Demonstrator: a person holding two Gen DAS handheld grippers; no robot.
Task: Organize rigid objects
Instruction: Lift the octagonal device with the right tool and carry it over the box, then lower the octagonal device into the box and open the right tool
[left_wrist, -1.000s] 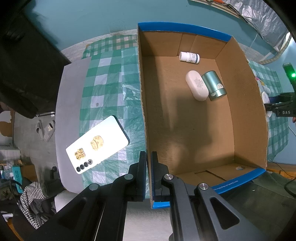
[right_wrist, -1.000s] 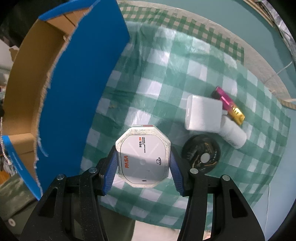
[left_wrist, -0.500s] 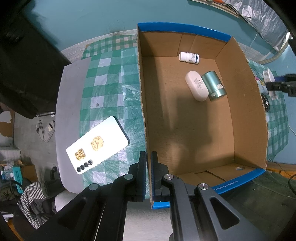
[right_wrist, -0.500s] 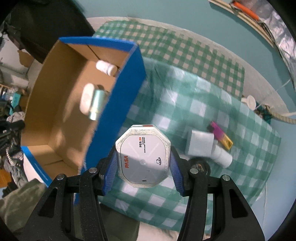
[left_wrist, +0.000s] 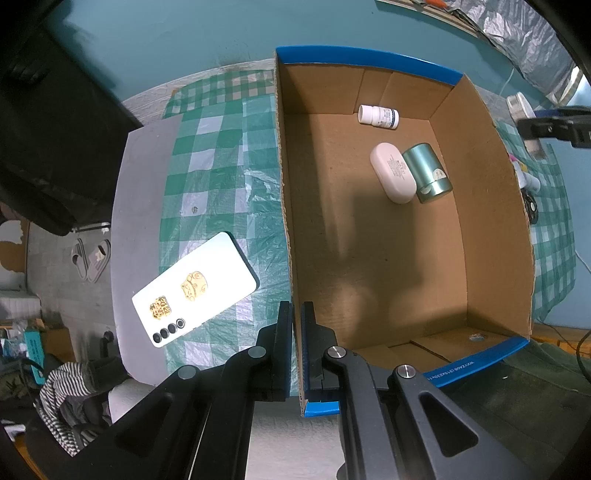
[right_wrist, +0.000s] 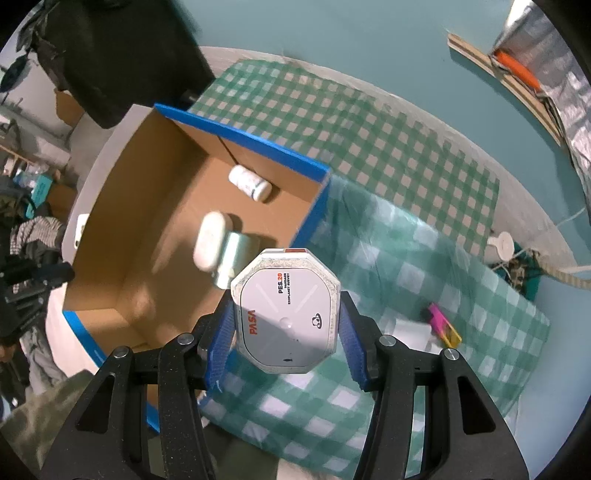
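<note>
Left tongs (left_wrist: 296, 343) clenched on the near wall of the cardboard box (left_wrist: 491, 229), at the lower centre of the left wrist view, one pad outside the wall and one inside. Inside the box, toward the upper right of that view: a white pill bottle (left_wrist: 378, 116) lying on its side near the far wall, then a white oval case (left_wrist: 393, 172) touching a teal cylindrical tin (left_wrist: 428, 173), both lying flat on the box floor. Blue tape along the far rim and the near right rim. To the left of the box, on the green checked cloth (left_wrist: 218, 173) over the counter, a white phone (left_wrist: 194, 290) lying back up, with gold stickers and a row of dark lenses.

Right tongs (right_wrist: 286, 325) grasping a white octagonal box (right_wrist: 286, 314) printed "PASA", blue pads pressed on its left and right sides, at the centre of the right wrist view. Held above the cloth, just right of the box's blue-taped corner, partly overlapping the teal tin in the picture. At the lower right, on the cloth, a pink and yellow item (right_wrist: 443, 325) beside a blurred white block (right_wrist: 410, 332).
</note>
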